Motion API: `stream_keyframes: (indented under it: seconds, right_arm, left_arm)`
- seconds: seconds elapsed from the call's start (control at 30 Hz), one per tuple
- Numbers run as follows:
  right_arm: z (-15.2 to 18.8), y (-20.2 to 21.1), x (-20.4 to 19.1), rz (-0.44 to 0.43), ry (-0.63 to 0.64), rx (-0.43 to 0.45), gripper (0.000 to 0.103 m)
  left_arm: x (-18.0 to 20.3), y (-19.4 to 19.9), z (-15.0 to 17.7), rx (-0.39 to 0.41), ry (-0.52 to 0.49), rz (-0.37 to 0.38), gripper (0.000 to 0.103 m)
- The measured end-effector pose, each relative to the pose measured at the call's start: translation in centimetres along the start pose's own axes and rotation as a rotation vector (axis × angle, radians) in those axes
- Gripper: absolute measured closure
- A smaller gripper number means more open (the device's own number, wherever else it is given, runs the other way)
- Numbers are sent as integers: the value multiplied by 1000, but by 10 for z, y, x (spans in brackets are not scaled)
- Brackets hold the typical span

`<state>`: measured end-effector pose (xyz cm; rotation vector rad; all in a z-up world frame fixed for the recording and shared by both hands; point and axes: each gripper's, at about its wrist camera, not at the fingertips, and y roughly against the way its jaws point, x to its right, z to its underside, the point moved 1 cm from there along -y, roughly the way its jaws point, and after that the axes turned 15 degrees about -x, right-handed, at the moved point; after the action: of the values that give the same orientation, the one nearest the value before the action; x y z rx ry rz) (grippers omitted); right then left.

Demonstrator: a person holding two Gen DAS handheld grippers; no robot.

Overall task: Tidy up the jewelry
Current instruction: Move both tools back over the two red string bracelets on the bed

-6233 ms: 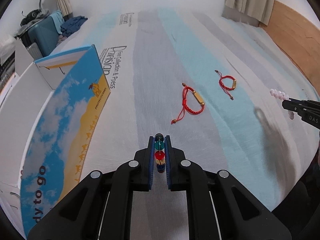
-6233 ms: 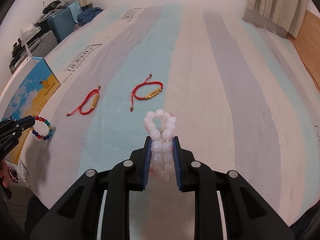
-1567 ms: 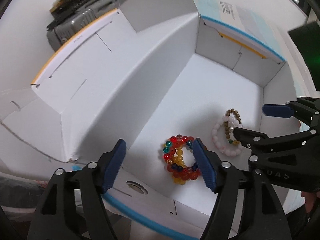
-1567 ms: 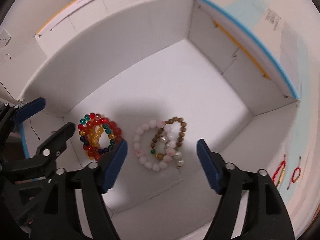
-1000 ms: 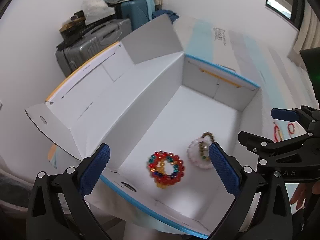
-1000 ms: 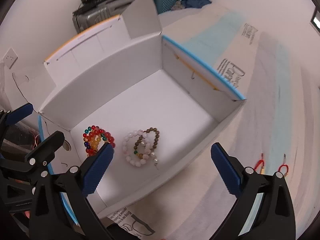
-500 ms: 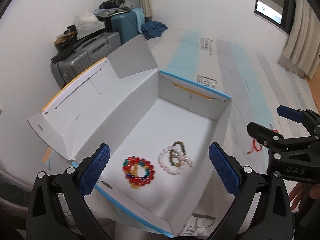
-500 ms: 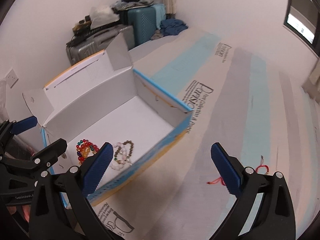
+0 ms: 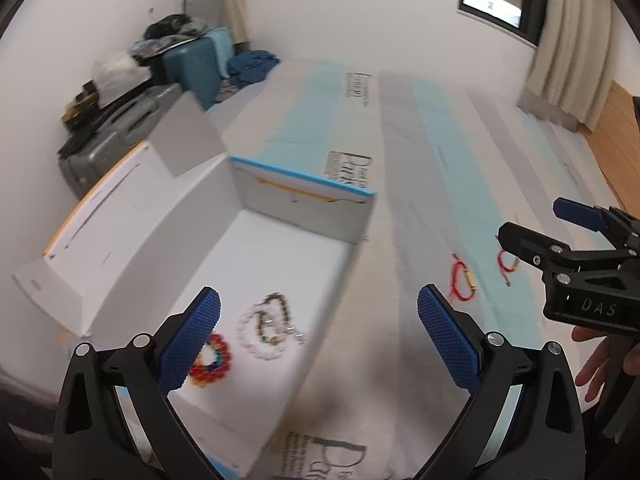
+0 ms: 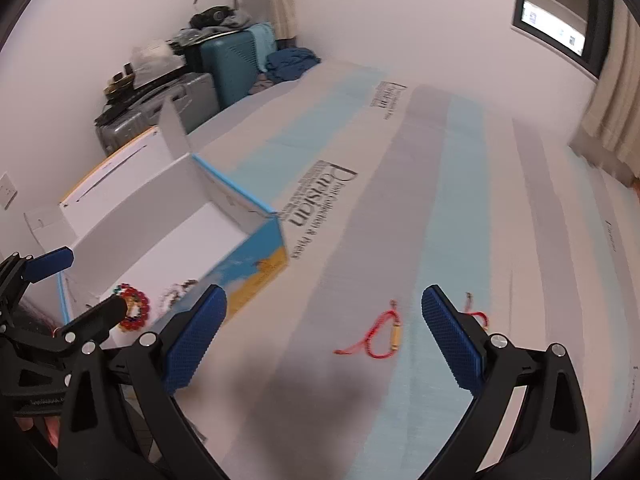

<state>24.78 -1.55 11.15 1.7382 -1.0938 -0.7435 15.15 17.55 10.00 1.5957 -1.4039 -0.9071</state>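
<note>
I am holding the left gripper and right gripper wide and empty beside the box, two red bracelets lying right of it.

Motion blur smears the beaded bracelets at lower left; the right claw's finger half covers one red cord bracelet.
</note>
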Motion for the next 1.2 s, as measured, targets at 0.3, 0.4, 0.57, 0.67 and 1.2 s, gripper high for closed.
stream_keyframes:
  seconds: [0.3,0.4,0.57,0.67,1.2]
  right_arm:
    - [14,-3,63,32,-82,-3,9]
    - [20,-9,86,44,-113,-10,9]
    - [27,-22,120,54,-152,-29,9]
    - [30,-34,140,61,-173,-49,9]
    - [32,-113,199,61,-218,-167,9]
  left_arm:
    - [58,-25,-13,-18,-77,47,6]
    - [78,-39,-15,-35,-104,58,6]
    - [108,-62,-18,-59,-154,79,6]
    - [124,-77,-22,-70,-173,94,6]
    - [181,-160,-36,-153,-262,126,6]
